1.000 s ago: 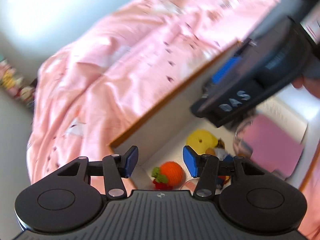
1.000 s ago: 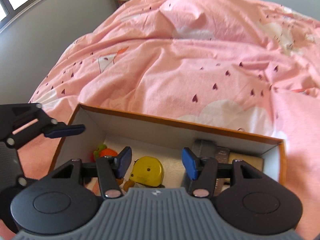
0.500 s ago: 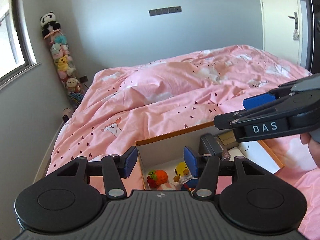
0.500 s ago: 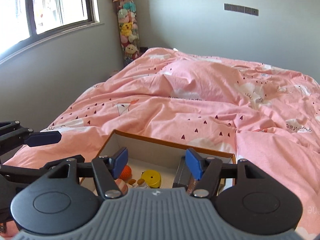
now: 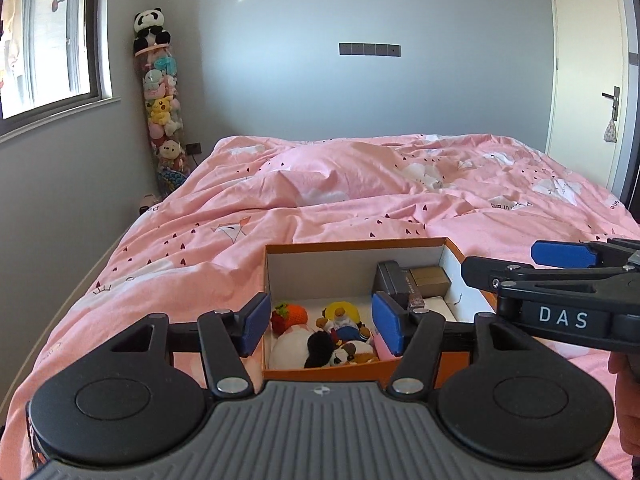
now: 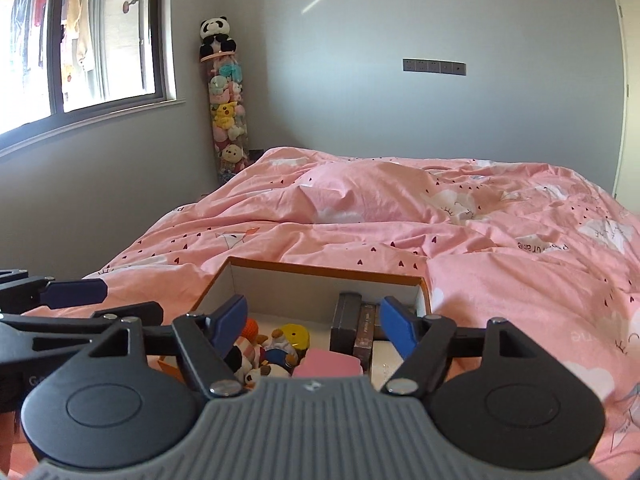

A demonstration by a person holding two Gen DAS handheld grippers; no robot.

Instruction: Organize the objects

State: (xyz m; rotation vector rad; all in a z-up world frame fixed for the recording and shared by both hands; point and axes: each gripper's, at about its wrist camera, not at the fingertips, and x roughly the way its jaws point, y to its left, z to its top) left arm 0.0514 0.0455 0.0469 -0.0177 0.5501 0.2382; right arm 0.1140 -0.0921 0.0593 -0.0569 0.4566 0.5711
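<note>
Both the left gripper (image 5: 318, 328) and the right gripper (image 6: 312, 326) were opening, empty, above the box (image 5: 352, 245) near the bed (image 5: 360, 184) edge, lower centre.

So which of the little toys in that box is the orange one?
The crocheted orange ball with a green and red bit on its side, at the left of the orange-rimmed box. The toy beside it is yellow; the plush nearer the camera is black and white.

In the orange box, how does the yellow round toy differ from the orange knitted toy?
The yellow round toy is plain yellow and smooth-looking; the orange knitted toy is orange with green leaves and a red piece. The yellow toy lies nearer the box's middle, the orange toy by its left wall. Both rest inside the orange box.
</note>
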